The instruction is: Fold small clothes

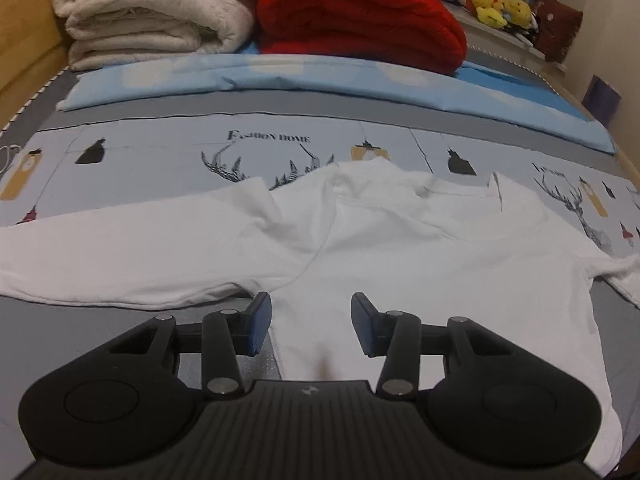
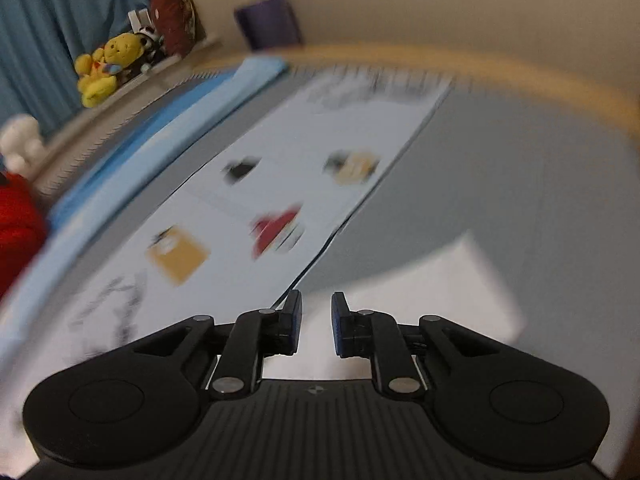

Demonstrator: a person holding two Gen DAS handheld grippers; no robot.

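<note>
A white long-sleeved shirt (image 1: pixel 400 240) lies spread flat on the patterned bed sheet (image 1: pixel 160 148), its sleeves out to the left and right. My left gripper (image 1: pixel 311 322) is open and empty, just above the shirt's body near its left side edge. In the right wrist view, which is blurred by motion, my right gripper (image 2: pixel 317 322) is open with a narrow gap and empty, above a white sleeve end (image 2: pixel 432 300) on the grey sheet (image 2: pixel 500 180).
At the back stand a folded cream blanket (image 1: pixel 152 12) and a folded red blanket (image 1: pixel 360 16) on a light blue sheet (image 1: pixel 280 80). Yellow plush toys (image 1: pixel 500 4) and a dark cushion (image 1: pixel 558 28) sit on a ledge at the far right. The bed's wooden edge (image 2: pixel 520 76) curves beyond.
</note>
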